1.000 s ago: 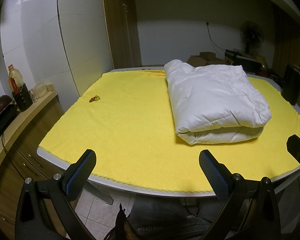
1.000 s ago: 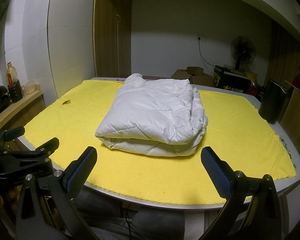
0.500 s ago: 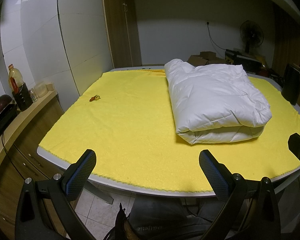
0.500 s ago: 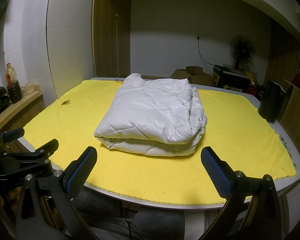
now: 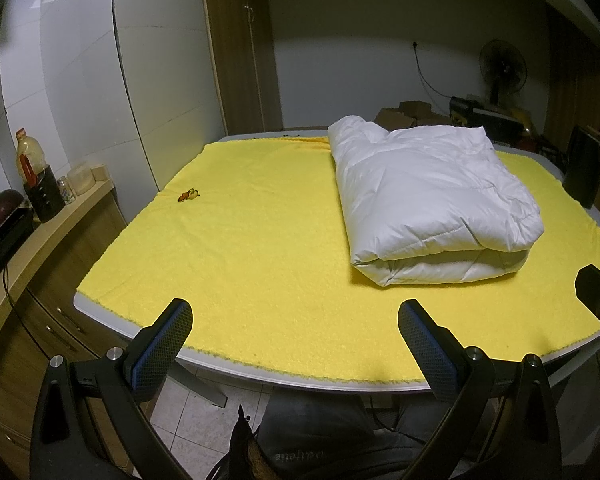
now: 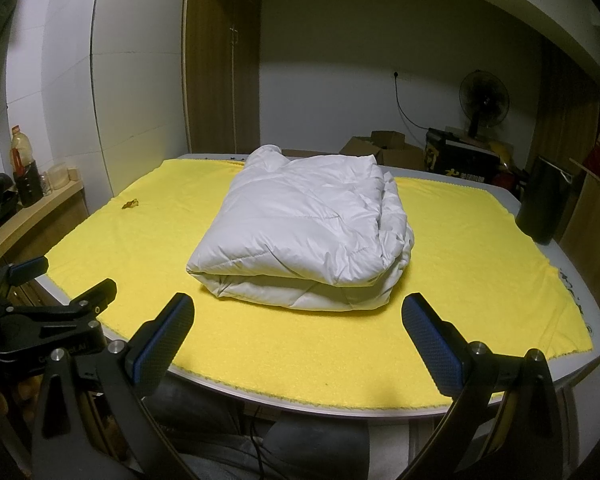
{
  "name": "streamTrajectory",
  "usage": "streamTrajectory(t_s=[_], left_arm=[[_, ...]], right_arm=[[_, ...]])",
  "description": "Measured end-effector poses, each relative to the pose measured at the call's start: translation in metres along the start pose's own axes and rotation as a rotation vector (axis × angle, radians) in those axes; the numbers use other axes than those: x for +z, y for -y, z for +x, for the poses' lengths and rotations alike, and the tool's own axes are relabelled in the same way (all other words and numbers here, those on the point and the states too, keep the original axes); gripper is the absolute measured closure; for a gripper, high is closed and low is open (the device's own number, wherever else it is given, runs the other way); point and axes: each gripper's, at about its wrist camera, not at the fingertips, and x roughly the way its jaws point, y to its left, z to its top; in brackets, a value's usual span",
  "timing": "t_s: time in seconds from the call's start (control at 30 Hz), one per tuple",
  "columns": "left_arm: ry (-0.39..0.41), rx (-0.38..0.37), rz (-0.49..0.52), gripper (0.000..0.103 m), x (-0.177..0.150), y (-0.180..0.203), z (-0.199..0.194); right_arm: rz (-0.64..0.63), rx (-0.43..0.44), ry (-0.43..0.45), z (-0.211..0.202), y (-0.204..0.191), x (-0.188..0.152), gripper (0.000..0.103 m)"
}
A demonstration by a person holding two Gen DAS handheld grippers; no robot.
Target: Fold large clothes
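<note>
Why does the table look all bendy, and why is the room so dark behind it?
In both wrist views the fisheye lens curves the table edge and the walls. In the left wrist view the white puffy coat casts a soft shadow on the yellow cloth; in the right wrist view the corners go black and the far room is dim.

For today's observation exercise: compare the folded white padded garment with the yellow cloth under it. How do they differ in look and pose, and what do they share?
The white garment is puffy and quilted; the yellow cloth is thin and fuzzy. The garment is folded into a stacked bundle; the cloth lies spread flat in one layer. The garment covers only a middle patch; the cloth covers nearly the whole table. Both are soft textiles on that table, untouched by either claw.
</note>
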Motion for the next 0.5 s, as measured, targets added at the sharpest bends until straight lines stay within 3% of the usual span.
streamTrajectory(t_s=[0.5], left_arm=[[-0.010,-0.002,0.001,0.000,-0.0002,-0.0014,0.0047]], right_arm=[[0.001,0.000,-0.005,0.0024,0.0005,-0.0007,0.000]])
